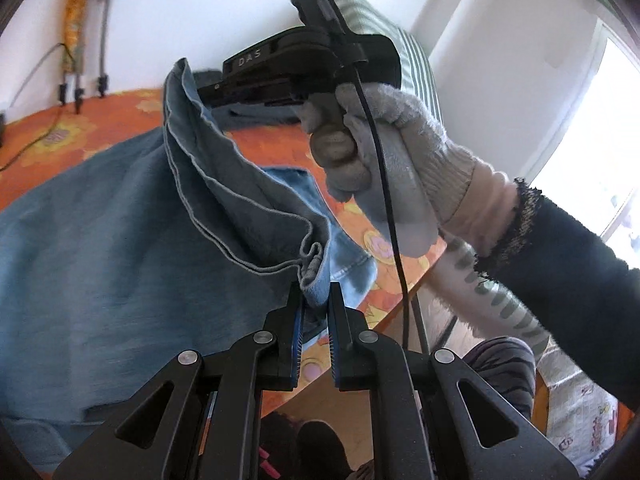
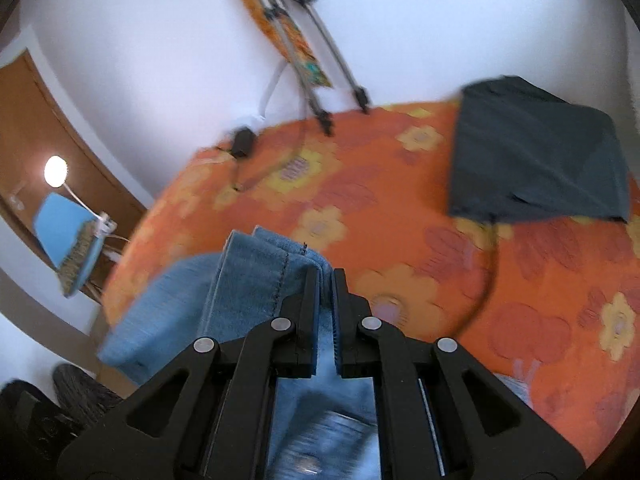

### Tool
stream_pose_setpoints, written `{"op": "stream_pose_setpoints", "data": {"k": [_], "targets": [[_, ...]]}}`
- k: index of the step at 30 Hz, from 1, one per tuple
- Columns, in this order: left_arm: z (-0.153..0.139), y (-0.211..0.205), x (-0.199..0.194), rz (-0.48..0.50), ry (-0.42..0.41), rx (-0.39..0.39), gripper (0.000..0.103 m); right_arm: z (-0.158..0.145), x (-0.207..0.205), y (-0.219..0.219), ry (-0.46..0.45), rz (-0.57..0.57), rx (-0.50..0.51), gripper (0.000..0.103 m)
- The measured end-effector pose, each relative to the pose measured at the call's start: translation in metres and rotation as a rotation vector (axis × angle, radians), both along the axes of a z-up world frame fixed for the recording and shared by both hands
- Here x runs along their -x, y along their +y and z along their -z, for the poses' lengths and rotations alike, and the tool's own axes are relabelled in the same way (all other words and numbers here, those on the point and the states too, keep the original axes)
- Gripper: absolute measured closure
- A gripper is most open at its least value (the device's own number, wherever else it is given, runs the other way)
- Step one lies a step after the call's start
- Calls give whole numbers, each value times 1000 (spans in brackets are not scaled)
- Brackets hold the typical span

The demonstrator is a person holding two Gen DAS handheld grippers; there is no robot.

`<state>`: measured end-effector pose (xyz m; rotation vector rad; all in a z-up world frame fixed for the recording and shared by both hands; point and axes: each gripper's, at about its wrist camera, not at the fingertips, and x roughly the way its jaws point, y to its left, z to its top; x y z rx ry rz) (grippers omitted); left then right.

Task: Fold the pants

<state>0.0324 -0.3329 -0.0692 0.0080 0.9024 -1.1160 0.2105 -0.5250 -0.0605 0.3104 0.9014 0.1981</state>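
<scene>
Blue denim pants (image 1: 100, 248) lie on a table with an orange flowered cloth (image 1: 264, 148). My left gripper (image 1: 316, 290) is shut on a bunched hem of the pants, which hangs lifted in front of it. The other hand-held gripper, held by a gloved hand (image 1: 384, 152), pinches the same lifted edge farther up. In the right wrist view my right gripper (image 2: 327, 276) is shut on a folded, stitched edge of the pants (image 2: 256, 276), held above the orange flowered cloth (image 2: 420, 240). More denim hangs below between its arms.
A folded dark garment (image 2: 536, 156) lies at the far right of the table. A folded ironing board (image 2: 288, 36) leans on the white wall behind, with a black adapter and cable (image 2: 242, 142) near it. The table's edge (image 1: 400, 312) runs close to my left gripper.
</scene>
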Motion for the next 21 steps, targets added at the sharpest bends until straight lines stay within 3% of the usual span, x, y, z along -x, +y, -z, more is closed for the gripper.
{"op": "stream_pose_setpoints", "data": {"k": [2, 5, 7, 11, 16, 21], "targets": [[7, -10, -1, 22, 4, -35, 94, 6, 3, -17, 37, 84, 48, 95], [17, -24, 1, 48, -3, -59, 92, 5, 17, -54, 42, 199, -47, 94], [21, -31, 4, 55, 2, -57, 91, 0, 28, -63, 48, 217, -52, 92], [19, -33, 7, 112, 30, -38, 91, 3, 45, -54, 105, 191, -18, 75], [-11, -11, 45, 161, -66, -46, 82, 21, 80, -37, 207, 204, 18, 75], [-23, 43, 24, 52, -76, -65, 77, 32, 118, -22, 258, 222, -12, 75]]}}
